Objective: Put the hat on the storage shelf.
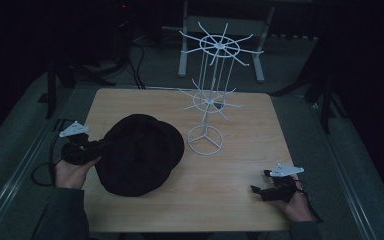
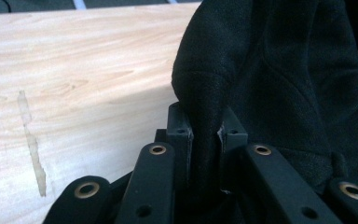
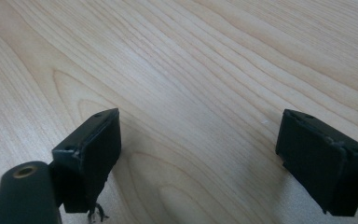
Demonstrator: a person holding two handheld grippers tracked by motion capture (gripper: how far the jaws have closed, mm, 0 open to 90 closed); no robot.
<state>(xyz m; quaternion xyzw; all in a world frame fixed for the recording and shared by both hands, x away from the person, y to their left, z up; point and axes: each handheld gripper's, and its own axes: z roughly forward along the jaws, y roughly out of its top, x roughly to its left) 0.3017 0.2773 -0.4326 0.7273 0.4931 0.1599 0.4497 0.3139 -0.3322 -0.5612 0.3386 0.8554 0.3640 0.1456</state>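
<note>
Left gripper (image 2: 204,140) pinches the black hat's (image 1: 140,152) brim, right gripper (image 3: 198,158) gapes idle; thin fabric could slip free when lifted.

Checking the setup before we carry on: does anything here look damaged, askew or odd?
Two small things. The table has a pale streak, like dried residue, in the left gripper view. A frayed bit hangs from one jaw of the right gripper. The black hat and white rack look fine.

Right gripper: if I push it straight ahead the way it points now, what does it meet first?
Probably nothing soon. The right gripper, jaws open, looks along the bare table. In the high view it points left, so the black hat may lie farther along; depth is unclear.
</note>
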